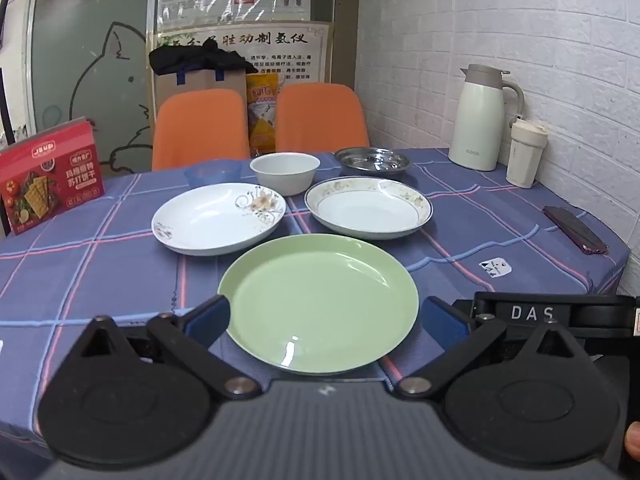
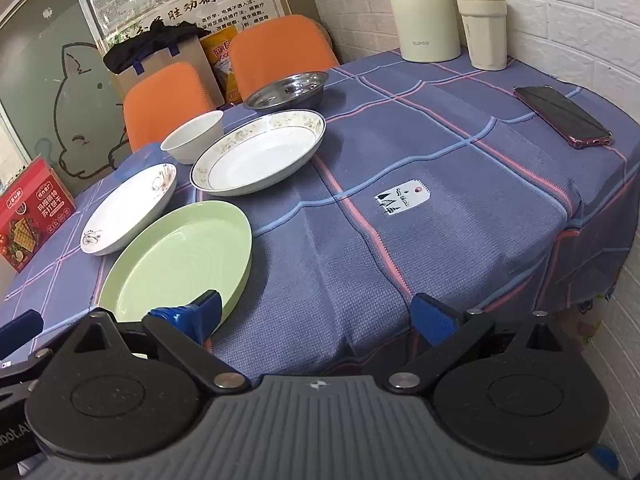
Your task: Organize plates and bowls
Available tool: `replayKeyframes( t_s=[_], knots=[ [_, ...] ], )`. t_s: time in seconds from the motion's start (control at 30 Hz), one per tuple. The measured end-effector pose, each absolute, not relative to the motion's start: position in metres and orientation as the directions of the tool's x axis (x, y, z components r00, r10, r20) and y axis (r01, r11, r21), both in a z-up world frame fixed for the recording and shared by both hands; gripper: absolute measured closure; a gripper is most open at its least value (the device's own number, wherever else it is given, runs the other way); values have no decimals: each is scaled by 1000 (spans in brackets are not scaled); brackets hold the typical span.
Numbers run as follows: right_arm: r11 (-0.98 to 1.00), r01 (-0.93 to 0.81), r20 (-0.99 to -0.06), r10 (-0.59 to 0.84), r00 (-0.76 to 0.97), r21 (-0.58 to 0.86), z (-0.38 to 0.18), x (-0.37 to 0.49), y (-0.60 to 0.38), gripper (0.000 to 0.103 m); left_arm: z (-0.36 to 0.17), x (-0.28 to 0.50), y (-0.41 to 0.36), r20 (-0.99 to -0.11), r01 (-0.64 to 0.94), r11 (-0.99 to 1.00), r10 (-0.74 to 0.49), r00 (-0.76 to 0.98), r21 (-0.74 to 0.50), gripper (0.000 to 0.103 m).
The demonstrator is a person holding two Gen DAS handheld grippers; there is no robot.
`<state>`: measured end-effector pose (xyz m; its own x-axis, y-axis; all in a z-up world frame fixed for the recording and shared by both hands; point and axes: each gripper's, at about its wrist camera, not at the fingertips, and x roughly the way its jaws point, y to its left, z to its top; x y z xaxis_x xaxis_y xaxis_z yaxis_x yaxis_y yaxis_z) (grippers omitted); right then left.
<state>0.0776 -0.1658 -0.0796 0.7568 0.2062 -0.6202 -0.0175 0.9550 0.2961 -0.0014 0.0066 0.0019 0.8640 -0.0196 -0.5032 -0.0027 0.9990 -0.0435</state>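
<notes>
Green plate [image 1: 318, 304] lies nearest on desk [image 1: 500, 248], between wide-spread left tongs [image 1: 326, 322]. Right tongs [image 2: 316, 316] wide, empty, beside it. Nothing stacked yet; next, probably grip its rim.

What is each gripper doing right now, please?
Left gripper: open, holding nothing, straddling the green plate.
Right gripper: open, holding nothing.

Green plate [image 1: 318, 304] between the spread fingers of the left claw [image 1: 326, 320], on the checked tablecloth [image 1: 100, 264].
</notes>
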Motion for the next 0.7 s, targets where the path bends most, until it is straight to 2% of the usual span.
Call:
replayKeyframes(
  t_s=[0.7],
  knots=[
    [956, -21, -634, 210, 744, 292, -85, 81, -164, 14, -2, 2, 1, -504, -5, 1000, -6, 864, -20, 2]
  ],
)
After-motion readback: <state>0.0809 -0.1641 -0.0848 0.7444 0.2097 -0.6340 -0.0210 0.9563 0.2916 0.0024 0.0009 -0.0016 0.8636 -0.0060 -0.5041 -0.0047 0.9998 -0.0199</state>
